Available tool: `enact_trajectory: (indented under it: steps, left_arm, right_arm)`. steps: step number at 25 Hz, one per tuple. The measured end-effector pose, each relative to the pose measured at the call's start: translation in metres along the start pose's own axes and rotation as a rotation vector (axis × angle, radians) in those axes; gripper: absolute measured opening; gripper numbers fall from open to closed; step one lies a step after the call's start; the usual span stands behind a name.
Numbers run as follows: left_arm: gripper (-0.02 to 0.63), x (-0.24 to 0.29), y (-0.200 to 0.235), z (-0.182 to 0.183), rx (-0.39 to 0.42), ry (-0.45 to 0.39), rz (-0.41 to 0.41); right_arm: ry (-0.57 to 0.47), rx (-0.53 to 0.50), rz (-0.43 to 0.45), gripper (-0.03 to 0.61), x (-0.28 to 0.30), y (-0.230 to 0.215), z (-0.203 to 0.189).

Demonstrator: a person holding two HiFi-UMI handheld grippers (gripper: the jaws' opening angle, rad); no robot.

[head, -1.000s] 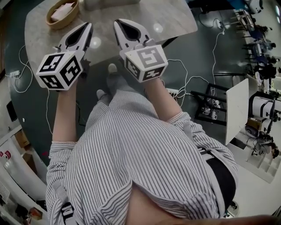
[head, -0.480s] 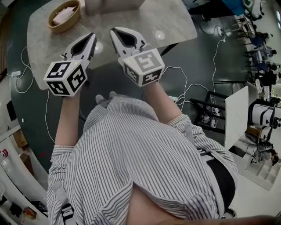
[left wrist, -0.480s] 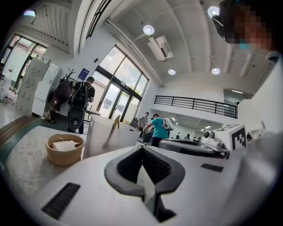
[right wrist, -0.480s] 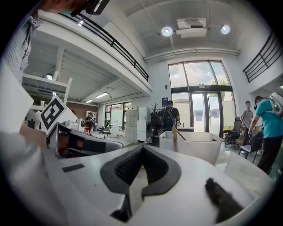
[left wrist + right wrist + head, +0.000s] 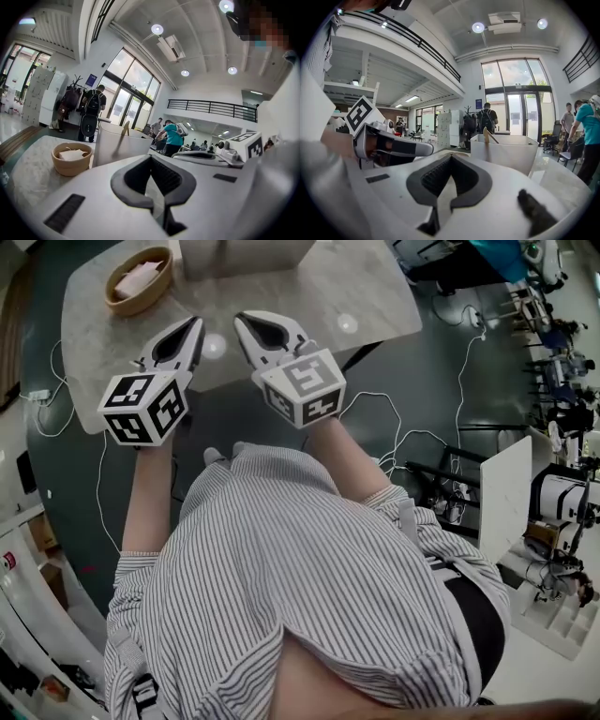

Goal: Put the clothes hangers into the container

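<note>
A white container (image 5: 246,253) stands on the table's far side, cut off by the top of the head view. In the left gripper view a wooden hanger tip (image 5: 124,128) sticks up out of the container (image 5: 123,149). The right gripper view shows the same hanger tip (image 5: 487,134) rising from the container (image 5: 506,151). My left gripper (image 5: 193,323) and right gripper (image 5: 241,319) hover side by side over the table's near edge, short of the container. Both are shut with nothing between their jaws.
A wooden bowl (image 5: 139,279) holding a pale item sits at the table's far left, also seen in the left gripper view as the bowl (image 5: 71,158). The marble table (image 5: 319,287) is rounded. Cables (image 5: 403,442) trail over the dark floor. People stand near the glass doors behind.
The left gripper has drifted slightly right and lower in the head view. The right gripper has barely shifted. Both stay shut and empty.
</note>
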State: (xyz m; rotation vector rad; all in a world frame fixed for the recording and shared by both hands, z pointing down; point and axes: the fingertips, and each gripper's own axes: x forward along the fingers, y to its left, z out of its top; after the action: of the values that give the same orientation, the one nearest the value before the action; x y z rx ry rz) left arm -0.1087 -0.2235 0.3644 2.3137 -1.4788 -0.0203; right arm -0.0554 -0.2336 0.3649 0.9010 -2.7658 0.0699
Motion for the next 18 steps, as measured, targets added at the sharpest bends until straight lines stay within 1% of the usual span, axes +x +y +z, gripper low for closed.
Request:
enact_trajectory:
  steps: [5,7,10,13,18]
  left_arm:
    - [0.011,0.003,0.0,-0.003,-0.009,0.008,0.011]
    - [0.011,0.004,-0.005,-0.005,-0.003,0.017,0.005]
    - [0.011,0.006,-0.011,-0.009,0.02,0.035,-0.002]
    - [0.011,0.009,-0.012,-0.008,0.045,0.05,-0.006]
    - [0.011,0.008,-0.013,-0.006,0.026,0.053,-0.013]
  right_arm:
    - [0.015,0.001,0.026,0.014,0.0,0.002,-0.004]
    - [0.006,0.015,0.015,0.014,-0.002,-0.002,-0.001]
    - [-0.019,0.032,-0.018,0.015,-0.005,-0.008,0.015]
    - [-0.013,0.017,0.006,0.015,-0.002,-0.008,0.003]
    - [-0.009,0.038,0.021,0.014,-0.003,-0.008,0.001]
